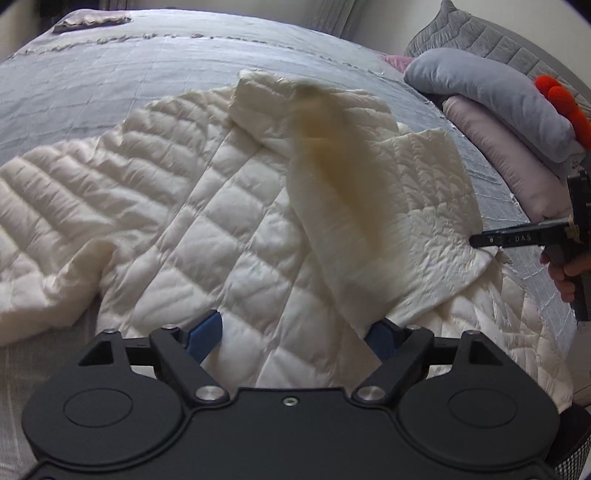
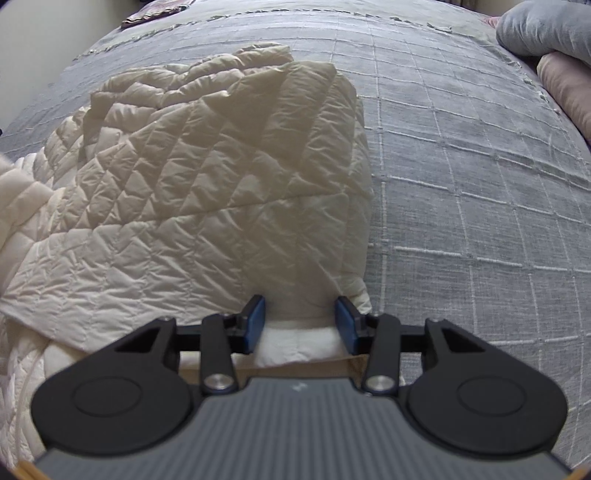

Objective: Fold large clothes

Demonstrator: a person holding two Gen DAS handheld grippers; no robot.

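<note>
A cream quilted puffer jacket [image 1: 207, 206] lies spread on a grey bed, with one sleeve stretched out to the left. My left gripper [image 1: 295, 332] is wide open above the jacket; a blurred flap of the jacket [image 1: 340, 192] hangs in front of its right finger. My right gripper [image 2: 300, 320] is open with a folded edge of the jacket [image 2: 207, 184] lying between its blue pads [image 2: 255, 319]. In the left wrist view the right gripper [image 1: 487, 240] shows at the right, at the jacket's edge.
The grey checked bedspread [image 2: 461, 184] covers the bed. Grey and pink pillows [image 1: 498, 110] are stacked at the right edge, with a red fuzzy thing [image 1: 565, 107] on them. A small cloth item [image 1: 88, 22] lies at the far corner.
</note>
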